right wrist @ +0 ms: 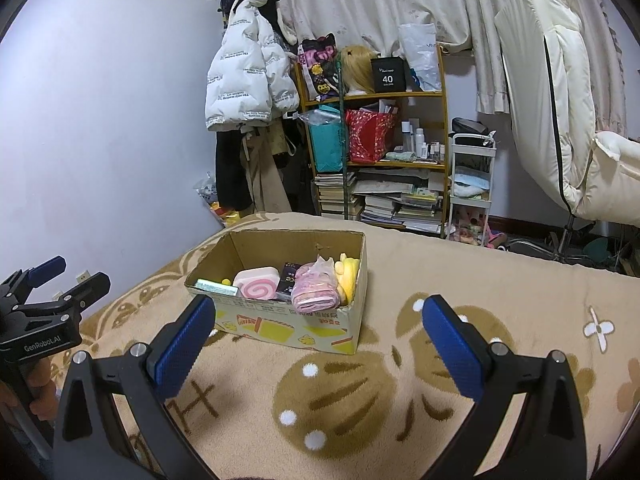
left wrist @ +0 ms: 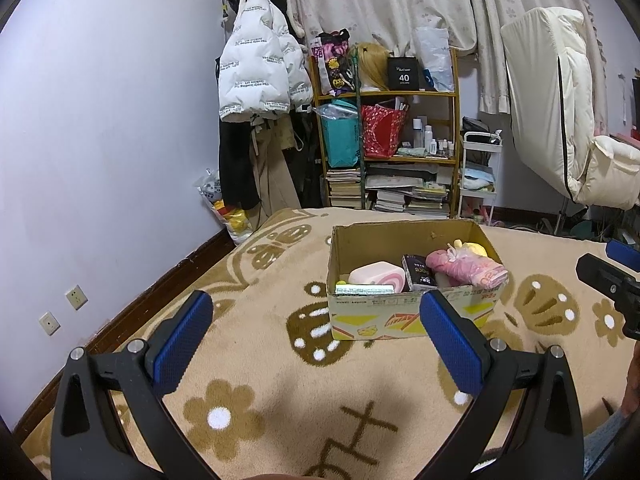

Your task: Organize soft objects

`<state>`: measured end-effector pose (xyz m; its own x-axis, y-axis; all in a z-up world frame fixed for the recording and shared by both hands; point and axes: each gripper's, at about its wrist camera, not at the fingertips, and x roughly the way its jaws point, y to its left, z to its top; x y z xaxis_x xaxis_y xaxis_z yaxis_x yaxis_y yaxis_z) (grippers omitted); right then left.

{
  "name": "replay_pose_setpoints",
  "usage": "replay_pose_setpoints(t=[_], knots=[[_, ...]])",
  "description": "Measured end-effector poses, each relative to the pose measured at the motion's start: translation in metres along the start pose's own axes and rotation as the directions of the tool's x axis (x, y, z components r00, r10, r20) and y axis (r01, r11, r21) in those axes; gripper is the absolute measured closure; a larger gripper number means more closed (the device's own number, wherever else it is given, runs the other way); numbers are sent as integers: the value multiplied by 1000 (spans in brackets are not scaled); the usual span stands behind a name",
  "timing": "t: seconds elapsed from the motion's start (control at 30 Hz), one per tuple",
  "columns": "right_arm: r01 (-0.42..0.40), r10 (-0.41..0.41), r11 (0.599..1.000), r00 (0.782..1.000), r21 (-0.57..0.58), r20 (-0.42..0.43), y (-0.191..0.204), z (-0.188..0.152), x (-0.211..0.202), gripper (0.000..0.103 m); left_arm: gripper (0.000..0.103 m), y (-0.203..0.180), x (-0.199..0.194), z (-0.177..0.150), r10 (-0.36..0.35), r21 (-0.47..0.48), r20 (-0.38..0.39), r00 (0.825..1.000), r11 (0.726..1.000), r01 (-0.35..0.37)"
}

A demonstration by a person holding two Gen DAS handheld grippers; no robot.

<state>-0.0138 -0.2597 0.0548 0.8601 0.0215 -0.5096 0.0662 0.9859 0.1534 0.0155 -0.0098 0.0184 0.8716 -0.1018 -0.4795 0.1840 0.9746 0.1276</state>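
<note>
Bedroom clutter of shelves, coats and curtains backs a bed under a plush tan blanket [left wrist: 280,380] patterned with brown flowers. On it, at twelve o'clock from both cameras, sits an open cardboard box [right wrist: 288,330] of stiff corrugated board. Inside lie a pink wrapped bundle [right wrist: 314,292], a spongy swirl-roll cushion [right wrist: 258,286], a yellow plush [right wrist: 348,276] and a small dark carton [right wrist: 289,278]. Nothing soft shows loose on the blanket, so the sorting looks nearly finished. Left gripper [left wrist: 316,348] and right gripper [right wrist: 318,348] hover with ribbed blue fingers [right wrist: 182,354] spread wide, empty.

Even indoor light, soft shadows, strong fisheye edge warping.
</note>
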Motion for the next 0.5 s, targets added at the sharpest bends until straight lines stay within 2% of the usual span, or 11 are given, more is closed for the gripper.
replay_pose_setpoints(t=[0.5], knots=[[-1, 1, 1000, 1000, 3, -4, -2, -1, 2, 0, 1, -1, 1, -2, -3, -1, -2, 1000, 1000, 3]])
